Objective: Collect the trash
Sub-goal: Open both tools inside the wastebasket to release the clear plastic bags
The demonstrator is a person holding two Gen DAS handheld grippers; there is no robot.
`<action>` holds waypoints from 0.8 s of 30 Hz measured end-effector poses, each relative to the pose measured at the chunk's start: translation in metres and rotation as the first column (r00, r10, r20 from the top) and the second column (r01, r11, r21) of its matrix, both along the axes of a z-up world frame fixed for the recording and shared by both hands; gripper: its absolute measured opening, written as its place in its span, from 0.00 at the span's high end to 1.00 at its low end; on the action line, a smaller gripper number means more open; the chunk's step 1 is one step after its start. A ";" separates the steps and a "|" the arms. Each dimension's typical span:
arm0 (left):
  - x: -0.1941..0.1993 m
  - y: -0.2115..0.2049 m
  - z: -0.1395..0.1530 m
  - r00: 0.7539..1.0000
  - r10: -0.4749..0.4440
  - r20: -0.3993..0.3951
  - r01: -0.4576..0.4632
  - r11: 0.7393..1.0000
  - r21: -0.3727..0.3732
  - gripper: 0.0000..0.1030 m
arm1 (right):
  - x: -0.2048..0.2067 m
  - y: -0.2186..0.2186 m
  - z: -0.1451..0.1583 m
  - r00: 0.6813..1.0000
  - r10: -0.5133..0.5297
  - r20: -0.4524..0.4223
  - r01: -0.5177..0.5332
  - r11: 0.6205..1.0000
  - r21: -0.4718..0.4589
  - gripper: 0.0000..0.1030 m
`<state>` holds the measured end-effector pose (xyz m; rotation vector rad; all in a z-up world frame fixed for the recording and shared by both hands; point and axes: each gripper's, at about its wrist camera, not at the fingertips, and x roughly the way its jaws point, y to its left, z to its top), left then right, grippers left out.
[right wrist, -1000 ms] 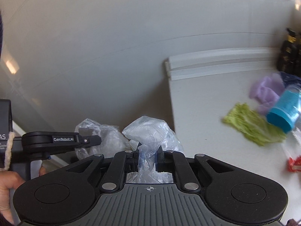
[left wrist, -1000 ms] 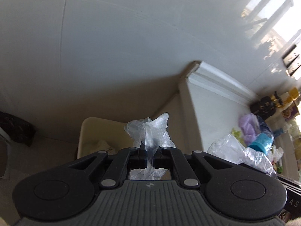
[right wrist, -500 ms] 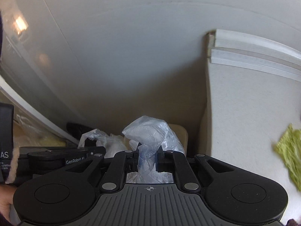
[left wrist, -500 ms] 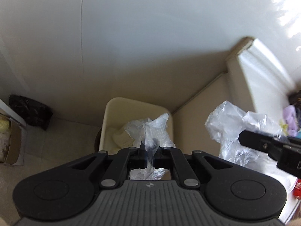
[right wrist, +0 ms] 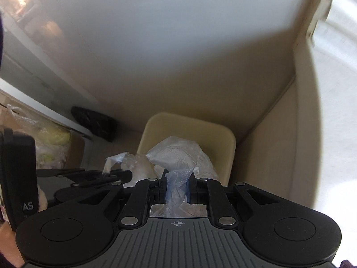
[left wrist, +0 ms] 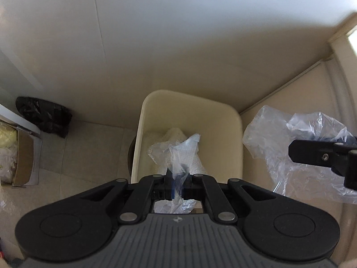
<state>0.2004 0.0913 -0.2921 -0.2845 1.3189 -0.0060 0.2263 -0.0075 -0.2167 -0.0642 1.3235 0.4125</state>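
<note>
A cream waste bin stands on the floor below both grippers, with pale crumpled trash inside. My left gripper points down over the bin's mouth, shut on a clear plastic bag. The right gripper's finger shows at the right with a second clear plastic bag, just right of the bin. In the right wrist view my right gripper holds that bag above the bin. Its jaws are opening, with the plastic still bunched between the pads. The left gripper is at the left.
A black bag lies on the floor against the wall, left of the bin. A cardboard box with pale contents stands further left. A beige cabinet side rises right of the bin under the white counter.
Both grippers have come down and tilted toward the bin, which now fills the middle of both views. The counter with its litter has left the views. The right gripper's jaws stand slightly wider.
</note>
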 end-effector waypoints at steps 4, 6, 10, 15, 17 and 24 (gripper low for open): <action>0.000 0.006 -0.014 1.000 0.009 -0.018 -0.009 1.000 -0.004 0.95 | 0.013 0.000 -0.017 0.999 -0.030 -0.044 0.029 0.999 -0.021 0.88; -0.001 0.006 -0.018 1.000 0.011 -0.016 -0.011 1.000 0.003 0.95 | 0.018 0.001 -0.021 0.997 -0.039 -0.060 0.038 0.999 -0.014 0.88; 0.000 0.002 -0.019 1.000 -0.003 -0.009 0.003 1.000 0.002 0.93 | 0.017 -0.002 -0.020 0.997 -0.051 -0.060 0.050 0.999 -0.012 0.83; -0.002 -0.005 -0.017 1.000 -0.016 -0.014 0.016 1.000 0.009 0.91 | 0.015 0.002 -0.018 0.997 -0.050 -0.053 0.049 0.999 -0.014 0.83; -0.001 -0.005 -0.016 1.000 -0.022 -0.011 0.022 1.000 0.010 0.91 | 0.012 0.002 -0.016 0.998 -0.051 -0.048 0.050 0.999 -0.008 0.83; -0.002 -0.011 -0.010 0.999 -0.037 0.008 0.036 0.999 0.036 0.68 | 0.004 -0.008 -0.010 0.994 -0.096 -0.043 0.097 0.994 0.040 0.57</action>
